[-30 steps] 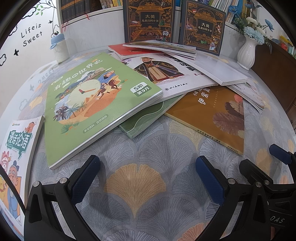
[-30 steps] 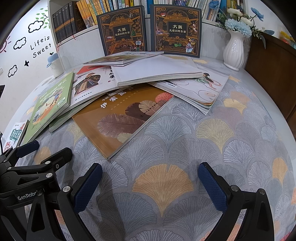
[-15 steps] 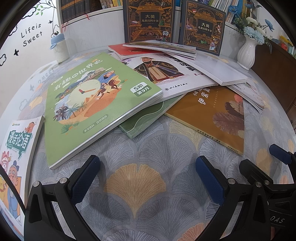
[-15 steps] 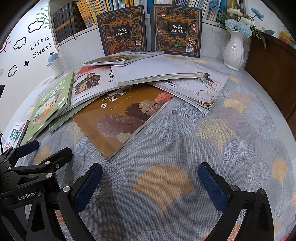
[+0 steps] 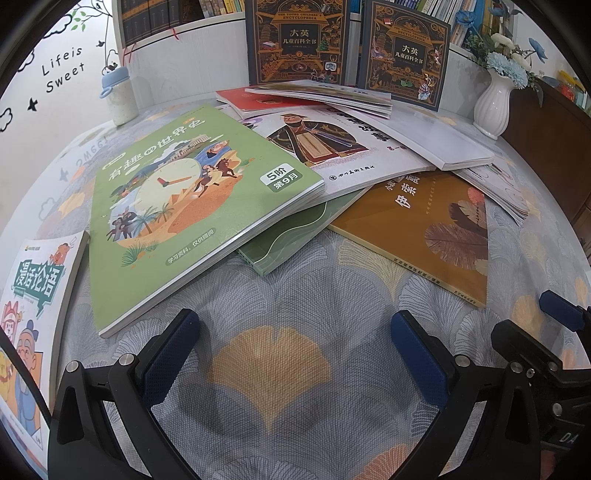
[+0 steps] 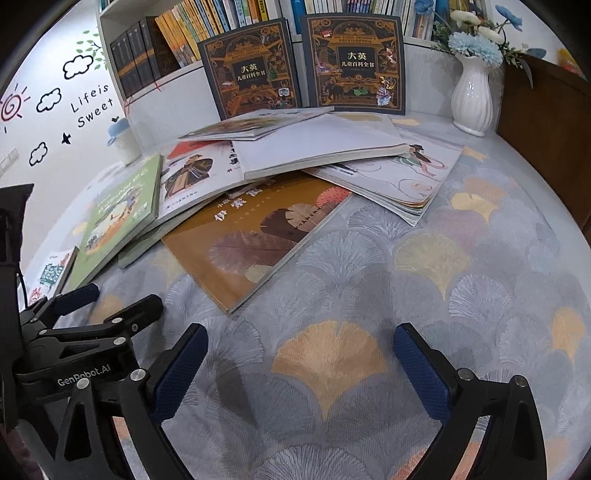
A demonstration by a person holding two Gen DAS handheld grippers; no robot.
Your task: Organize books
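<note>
Still sprawling in a loose, overlapping heap across the far half of the table [image 5: 277,369]: a green book [image 5: 199,206] on top at ten o'clock from the left claw [image 5: 295,325], an orange book [image 5: 424,229] flat on the cloth at one o'clock, a white book with a robed figure [image 5: 332,147] at twelve, tucking under the green one. Lying apart at nine o'clock, a comic book [image 5: 33,295] at the table's edge. Standing upright against the shelf [image 6: 221,22] at twelve, two dark encyclopedias [image 5: 299,40], well behind the heap.

Sitting exactly as a second ago, every one of them; nothing being lifted, squared or stacked yet.

Hovering over bare cloth near the heap, the left claw, fingers spread wide, gripping nothing. Hanging just beside it at three o'clock, the right claw [image 6: 301,339], fingers also wide apart but starting to close a little, with only tablecloth between them. Probably meaning a settling of the grip before a reach, not a grab; sorting not begun, so the whole job remaining ahead.

Likely going first for the orange book's near corner, being closest to the right claw at eleven o'clock in its own view.

Standing clear at the outskirts: a white vase [image 5: 493,107] at two o'clock and a small bottle [image 5: 120,96] at ten.
</note>
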